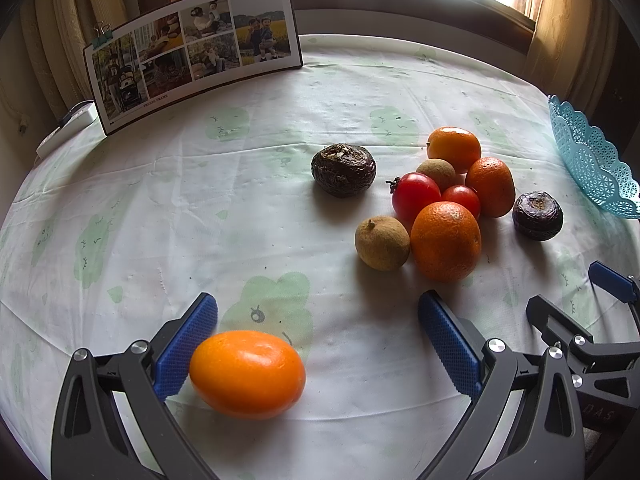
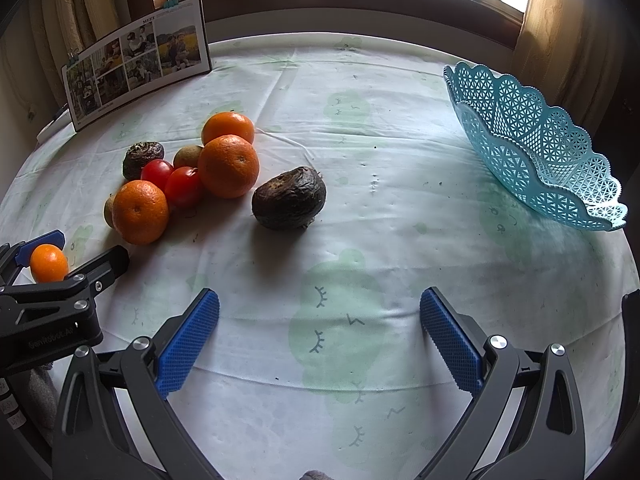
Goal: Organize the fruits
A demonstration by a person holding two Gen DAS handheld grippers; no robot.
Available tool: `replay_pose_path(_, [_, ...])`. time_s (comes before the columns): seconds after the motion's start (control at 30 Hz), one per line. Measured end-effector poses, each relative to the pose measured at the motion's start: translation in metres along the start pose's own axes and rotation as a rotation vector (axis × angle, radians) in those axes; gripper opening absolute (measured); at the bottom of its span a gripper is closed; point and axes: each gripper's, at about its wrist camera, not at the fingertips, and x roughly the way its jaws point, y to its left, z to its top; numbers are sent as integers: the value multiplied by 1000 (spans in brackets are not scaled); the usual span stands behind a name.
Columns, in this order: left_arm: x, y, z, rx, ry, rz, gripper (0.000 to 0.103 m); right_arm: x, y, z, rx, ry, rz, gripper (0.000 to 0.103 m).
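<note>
Tilting downward, both tongs (image 1: 318, 344) (image 2: 320, 336) agape.

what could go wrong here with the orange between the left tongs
1. The smooth oval orange fruit sits against one pad of the open left tongs, far from the other; closing may push it rolling.
2. The turquoise lattice plastic basket stands far across the table, beyond the wrinkled dark round fruit; a loose grip could drop it.

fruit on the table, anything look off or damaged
Two dark fruits are shrivelled and wrinkled, unlike the smooth oranges and tomatoes beside them. One orange fruit lies apart from the pile, between the open jaws of the left gripper. The blue basket holds no fruit.
</note>
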Motion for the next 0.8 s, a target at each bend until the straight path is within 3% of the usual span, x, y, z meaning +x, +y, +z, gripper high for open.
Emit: replay_pose_path(0.8, [0,0,0,0,1,0,98,1,1,0,-4,3,2,101])
